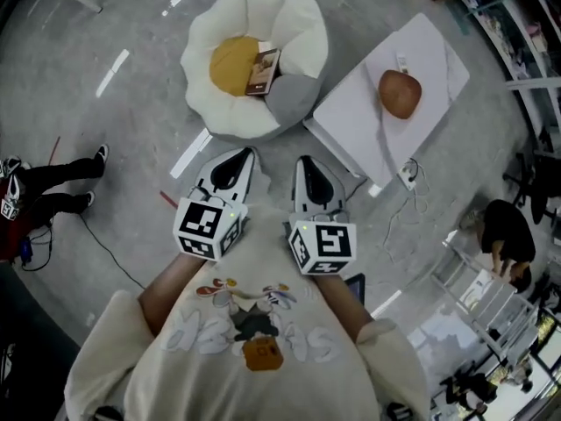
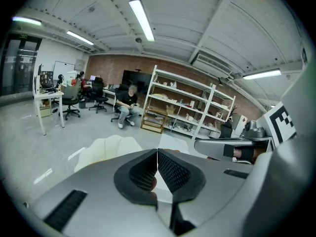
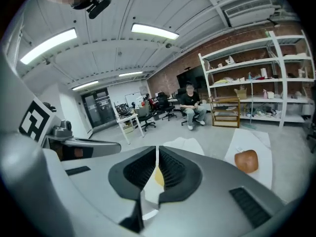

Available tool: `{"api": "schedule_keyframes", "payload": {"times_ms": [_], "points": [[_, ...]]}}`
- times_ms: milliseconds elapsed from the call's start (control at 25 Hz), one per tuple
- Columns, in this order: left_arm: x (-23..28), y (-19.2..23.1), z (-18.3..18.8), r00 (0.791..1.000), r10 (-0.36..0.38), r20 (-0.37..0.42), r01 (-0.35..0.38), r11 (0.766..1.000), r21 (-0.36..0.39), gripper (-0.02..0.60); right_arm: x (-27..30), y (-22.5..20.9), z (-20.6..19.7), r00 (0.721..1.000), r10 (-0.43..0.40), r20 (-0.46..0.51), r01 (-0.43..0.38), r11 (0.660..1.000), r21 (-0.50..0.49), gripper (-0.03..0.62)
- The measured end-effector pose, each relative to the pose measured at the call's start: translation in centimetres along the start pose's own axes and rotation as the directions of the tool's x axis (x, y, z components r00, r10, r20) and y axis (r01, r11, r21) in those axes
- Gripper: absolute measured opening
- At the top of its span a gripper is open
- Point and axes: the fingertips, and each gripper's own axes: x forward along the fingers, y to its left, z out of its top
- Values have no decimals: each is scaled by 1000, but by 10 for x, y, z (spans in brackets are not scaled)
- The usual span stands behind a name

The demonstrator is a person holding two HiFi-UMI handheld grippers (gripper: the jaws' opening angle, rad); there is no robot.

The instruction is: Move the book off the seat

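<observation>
The grey floor (image 1: 140, 121) holds a puffy white seat (image 1: 302, 20) and a low white table (image 1: 351, 112). On the seat lie a yellow cushion (image 1: 230, 64), a book (image 1: 262, 71) and a grey cushion (image 1: 294, 99). A round brown thing (image 1: 400, 93) sits on the table.

The person wears a cream top (image 1: 263, 380) with loose sleeves (image 1: 95, 362). Its front carries pale lettering, small coloured cartoon figures and an orange shape. The left gripper (image 1: 248, 151) and the right gripper (image 1: 302, 159) are 2-jaw tools with smooth grey shells that taper toward the tips, each with a dark oval panel on top. Behind the shells sit the left cube (image 1: 208, 226) and the right cube (image 1: 323, 247), white with black square markers. In the gripper views the jaws are lined with black mesh-textured pads (image 2: 171, 172), and ribbed black slots (image 3: 248, 199) are set into the grey housing.
</observation>
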Motion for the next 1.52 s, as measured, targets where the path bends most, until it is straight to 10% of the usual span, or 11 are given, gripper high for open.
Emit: {"api": "schedule_keyframes", "payload": {"times_ms": [880,1520], "points": [[59,139,17,995,59,-86,-71,987,-143,12,184,19,31,945,179,-275,-183,983,11,84],[215,214,-17,964,210,-162,-238,956,-173,12,364,-68,-63,839,264,-476,-186,961,205,172]]}}
